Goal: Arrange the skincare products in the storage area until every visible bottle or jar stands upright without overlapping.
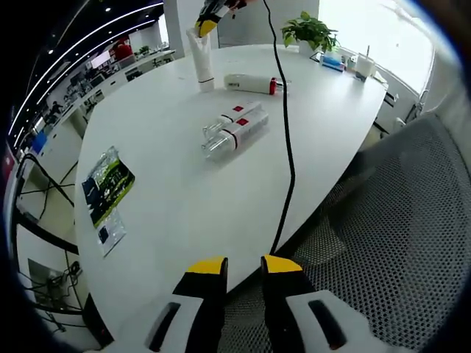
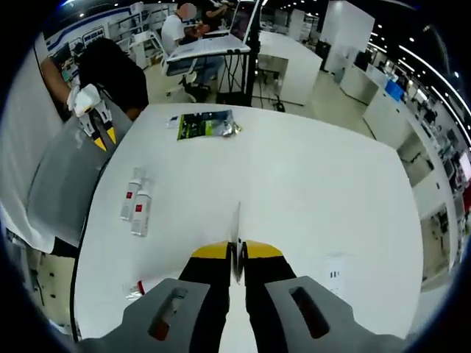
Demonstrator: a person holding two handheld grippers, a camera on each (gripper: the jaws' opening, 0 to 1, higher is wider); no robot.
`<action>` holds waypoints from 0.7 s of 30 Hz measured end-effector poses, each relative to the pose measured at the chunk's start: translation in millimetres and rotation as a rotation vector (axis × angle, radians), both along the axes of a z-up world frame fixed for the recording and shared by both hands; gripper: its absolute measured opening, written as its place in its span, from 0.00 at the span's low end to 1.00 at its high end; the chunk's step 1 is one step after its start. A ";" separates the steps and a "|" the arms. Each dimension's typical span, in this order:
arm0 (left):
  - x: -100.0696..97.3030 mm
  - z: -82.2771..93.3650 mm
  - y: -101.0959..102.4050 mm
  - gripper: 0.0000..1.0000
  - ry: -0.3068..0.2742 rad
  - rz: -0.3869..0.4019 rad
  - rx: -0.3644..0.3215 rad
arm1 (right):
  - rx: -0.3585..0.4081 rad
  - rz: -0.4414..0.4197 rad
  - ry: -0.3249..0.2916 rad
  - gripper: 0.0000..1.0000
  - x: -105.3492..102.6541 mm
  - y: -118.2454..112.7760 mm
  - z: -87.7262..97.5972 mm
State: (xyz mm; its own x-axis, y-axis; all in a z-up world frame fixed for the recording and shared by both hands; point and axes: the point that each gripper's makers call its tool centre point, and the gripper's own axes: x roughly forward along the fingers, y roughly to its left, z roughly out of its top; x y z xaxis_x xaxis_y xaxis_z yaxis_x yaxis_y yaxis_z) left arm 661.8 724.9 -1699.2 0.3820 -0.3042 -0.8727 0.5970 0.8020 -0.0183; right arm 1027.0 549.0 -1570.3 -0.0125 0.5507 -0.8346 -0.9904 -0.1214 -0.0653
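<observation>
Pinching an upright white tube [image 1: 202, 59], right tool [image 2: 237, 254]; left tool [image 1: 243, 266] spread, two clear bottles [image 1: 234, 130] lying flat.

Ahead of the left gripper [image 1: 241, 273] lie two clear bottles [image 1: 234, 129] and one white tube [image 1: 254, 84] flat. One tube [image 1: 201, 60] stands upright, one sachet pack [image 1: 107, 182] sits left, and perhaps a smaller packet [image 1: 110, 230] beside it.

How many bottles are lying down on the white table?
3. Two clear plastic bottles with red labels lie side by side mid-table; one white bottle with a red cap lies beyond them, beside the upright white tube in the right gripper. Others may be hidden.
</observation>
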 end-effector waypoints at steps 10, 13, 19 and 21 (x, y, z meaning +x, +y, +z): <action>-0.2 0.1 0.0 0.19 0.000 -0.001 0.000 | 0.054 -0.053 -0.037 0.13 8.1 -2.2 14.6; -0.1 0.6 -0.3 0.19 -0.003 -0.002 -0.002 | 0.115 -0.116 -0.062 0.18 11.4 -4.1 27.8; 0.0 0.8 -1.2 0.19 -0.008 -0.006 -0.004 | 0.397 -0.332 -0.066 0.34 2.3 -22.2 73.6; 0.0 0.8 -1.3 0.19 -0.008 -0.006 -0.004 | 0.447 -0.381 -0.102 0.34 -0.1 -34.9 81.0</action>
State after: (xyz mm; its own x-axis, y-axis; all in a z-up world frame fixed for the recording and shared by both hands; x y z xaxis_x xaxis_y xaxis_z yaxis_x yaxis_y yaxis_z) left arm 661.8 723.6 -1698.4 0.3870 -0.3103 -0.8683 0.6023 0.7981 -0.0167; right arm 1026.9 514.2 -1489.3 0.3233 0.7988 -0.5074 -0.9448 0.3024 -0.1259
